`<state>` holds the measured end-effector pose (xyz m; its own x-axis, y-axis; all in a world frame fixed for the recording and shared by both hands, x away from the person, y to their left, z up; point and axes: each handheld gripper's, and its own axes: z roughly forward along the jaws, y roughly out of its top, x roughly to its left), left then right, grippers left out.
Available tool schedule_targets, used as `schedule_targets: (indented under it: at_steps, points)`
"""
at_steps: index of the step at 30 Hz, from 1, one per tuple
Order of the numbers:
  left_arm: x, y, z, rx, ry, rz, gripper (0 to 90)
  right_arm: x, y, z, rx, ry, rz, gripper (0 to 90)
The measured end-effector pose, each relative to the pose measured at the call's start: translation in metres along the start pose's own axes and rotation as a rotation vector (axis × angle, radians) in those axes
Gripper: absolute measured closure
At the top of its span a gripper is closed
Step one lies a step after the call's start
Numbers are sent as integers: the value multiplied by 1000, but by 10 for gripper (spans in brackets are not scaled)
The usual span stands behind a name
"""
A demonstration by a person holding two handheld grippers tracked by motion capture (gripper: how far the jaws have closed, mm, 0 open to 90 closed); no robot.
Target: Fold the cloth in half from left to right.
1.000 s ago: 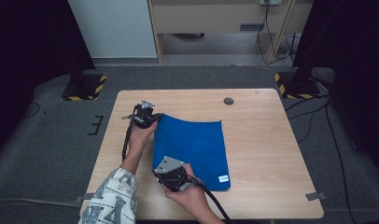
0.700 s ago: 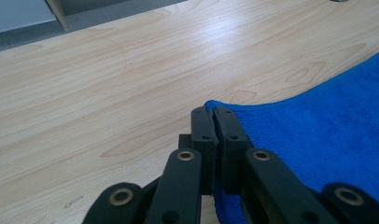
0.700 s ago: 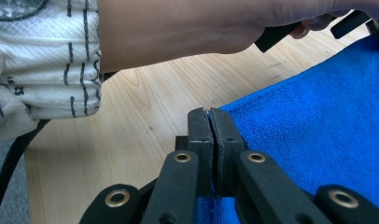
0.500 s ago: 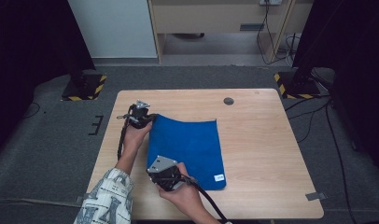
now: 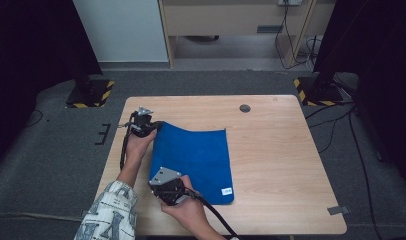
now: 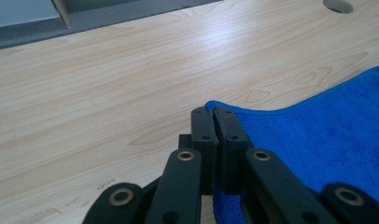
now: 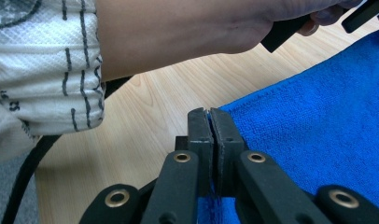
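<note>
Blue terry cloth (image 5: 196,162), 1 piece with 1 small white label (image 5: 227,190) near its lower right corner, lies on the left half of the pale wooden table (image 5: 281,160), at the centre-left of the high view. Both grippers are pinched tight on it: the left gripper (image 5: 150,126) clamps the cloth's upper left corner, and in the left gripper view the 2 black jaws meet flat with the blue edge caught between them (image 6: 214,122); the right gripper (image 5: 163,192) clamps the lower left corner, and the right gripper view shows its 2 jaws closed on the blue hem the same way (image 7: 208,127). Compared with the high view of 1 second earlier, both hands have slid toward the left of the frame and the whole cloth has come with them, so its right edge now sits farther from the table's right side; the upper left corner is lifted and curls over at the left gripper. My reading is that the person is dragging or drawing out the left edge, either to square the cloth up or to start a fold toward the right. Counted: 1 cloth, 1 table, 2 grippers, 2 hands, 1 patterned white sleeve (image 5: 108,212) at the lower left, and 1 dark round cable hole (image 5: 245,108) in the table top's upper middle.
</note>
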<state>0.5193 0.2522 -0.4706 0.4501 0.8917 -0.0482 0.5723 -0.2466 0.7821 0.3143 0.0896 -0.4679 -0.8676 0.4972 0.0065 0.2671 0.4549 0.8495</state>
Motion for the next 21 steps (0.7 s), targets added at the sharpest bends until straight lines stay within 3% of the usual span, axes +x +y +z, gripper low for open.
schedule_targets:
  at_steps: [10,13,18,21]
  points:
    - [18,-4,-14,-4,-2,3,870,11,12,13,-25,27,29,881]
    - [24,-5,-19,-10,-8,-16,870,14,16,17,-35,40,38,881]
    - [23,-5,-15,-12,-17,-29,869,10,16,15,-43,54,50,879]
    - [15,-2,-9,-17,-26,-38,868,5,12,9,-50,52,60,879]
